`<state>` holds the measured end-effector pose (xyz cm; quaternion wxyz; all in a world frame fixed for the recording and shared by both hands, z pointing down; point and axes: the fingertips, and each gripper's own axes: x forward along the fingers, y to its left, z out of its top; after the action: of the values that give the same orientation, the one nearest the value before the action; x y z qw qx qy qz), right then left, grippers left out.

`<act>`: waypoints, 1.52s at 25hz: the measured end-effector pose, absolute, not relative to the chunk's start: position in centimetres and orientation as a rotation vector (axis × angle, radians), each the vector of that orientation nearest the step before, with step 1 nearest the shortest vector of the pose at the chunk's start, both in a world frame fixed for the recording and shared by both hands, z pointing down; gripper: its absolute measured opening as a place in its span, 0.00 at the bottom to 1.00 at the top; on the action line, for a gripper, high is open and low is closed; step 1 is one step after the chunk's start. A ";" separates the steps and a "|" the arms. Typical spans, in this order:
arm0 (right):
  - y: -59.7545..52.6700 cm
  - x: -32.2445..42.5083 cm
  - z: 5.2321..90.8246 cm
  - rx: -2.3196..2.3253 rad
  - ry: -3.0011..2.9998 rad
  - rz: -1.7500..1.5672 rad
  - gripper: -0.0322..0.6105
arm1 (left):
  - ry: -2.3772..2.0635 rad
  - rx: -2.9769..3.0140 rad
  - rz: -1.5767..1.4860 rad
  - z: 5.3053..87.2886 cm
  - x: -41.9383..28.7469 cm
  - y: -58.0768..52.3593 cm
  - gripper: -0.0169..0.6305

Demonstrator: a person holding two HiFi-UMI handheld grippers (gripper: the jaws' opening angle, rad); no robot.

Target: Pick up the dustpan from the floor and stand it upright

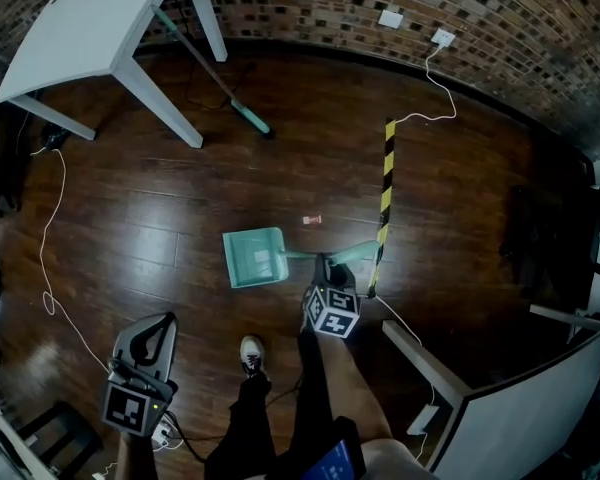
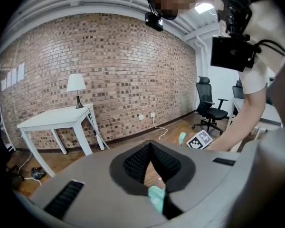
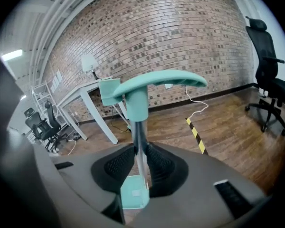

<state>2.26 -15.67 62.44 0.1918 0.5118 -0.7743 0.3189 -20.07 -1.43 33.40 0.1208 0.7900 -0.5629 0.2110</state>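
Between the pads of the right gripper (image 3: 140,151) we are pinching the thin silver shaft of the teal plastic long-handled dustpan (image 1: 252,258). The left gripper (image 2: 149,145) is hanging aside, fingers pressed together on nothing. We are judging that a firm pinch and a slow swing should stop the shaft from twisting. The scoop is lying just left of the fingers, low over the dark wooden floor (image 1: 160,218), mid-room.
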 end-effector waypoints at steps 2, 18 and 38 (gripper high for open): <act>-15.0 1.3 62.2 1.391 -2.183 0.850 0.18 | -1.650 2.307 0.610 32.8 -20.1 -0.9 0.03; -10.4 -6.7 60.5 1.142 -2.201 0.495 0.18 | -1.734 2.313 0.607 28.9 -23.1 3.6 0.03; -6.7 -2.3 59.8 1.321 -2.073 0.670 0.17 | -1.760 2.381 0.531 26.8 -25.9 6.4 0.03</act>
<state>-2.26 -6.73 59.78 0.2924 0.4957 -0.7781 0.2515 -25.93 6.44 26.76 0.0666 0.7898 -0.5836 0.1763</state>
